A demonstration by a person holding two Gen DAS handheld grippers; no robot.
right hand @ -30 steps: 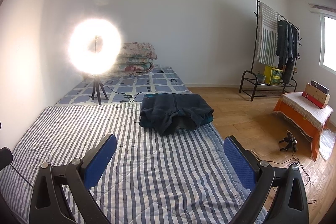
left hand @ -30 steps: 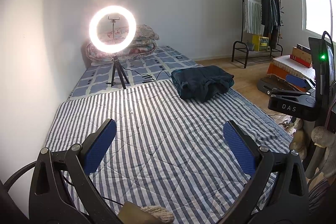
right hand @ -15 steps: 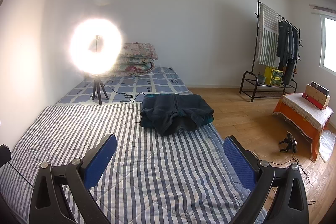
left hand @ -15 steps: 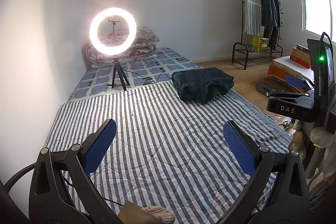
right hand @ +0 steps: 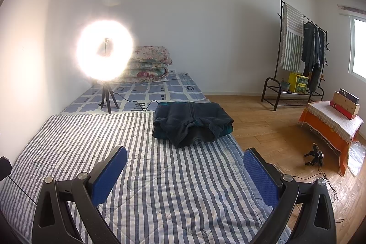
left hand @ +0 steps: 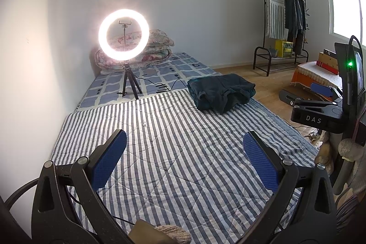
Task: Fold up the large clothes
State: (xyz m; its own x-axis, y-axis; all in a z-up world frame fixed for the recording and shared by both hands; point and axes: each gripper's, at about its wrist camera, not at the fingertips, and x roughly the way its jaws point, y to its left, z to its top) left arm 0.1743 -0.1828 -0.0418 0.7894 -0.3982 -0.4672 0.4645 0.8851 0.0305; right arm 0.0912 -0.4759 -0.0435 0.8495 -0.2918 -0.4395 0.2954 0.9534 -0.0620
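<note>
A dark blue garment point(left hand: 220, 93) lies bunched in a loose pile on the striped quilt point(left hand: 173, 152), near its far right edge; it also shows in the right wrist view point(right hand: 192, 124). My left gripper point(left hand: 184, 143) is open and empty, held above the near part of the quilt, well short of the garment. My right gripper point(right hand: 184, 156) is open and empty, held above the quilt point(right hand: 91, 141) with the garment straight ahead. The right gripper's body point(left hand: 318, 111) shows at the right of the left wrist view.
A lit ring light on a tripod point(left hand: 124, 56) stands at the quilt's far left, its cable point(left hand: 164, 86) running toward the garment. Folded floral bedding point(right hand: 148, 63) lies by the wall. A clothes rack point(right hand: 299, 56), an orange-covered bench point(right hand: 331, 127) and wood floor lie right.
Both grippers have lifted slightly and eased back; the bed and garment sit a little lower in view. Both stay open. The garment has not moved.
</note>
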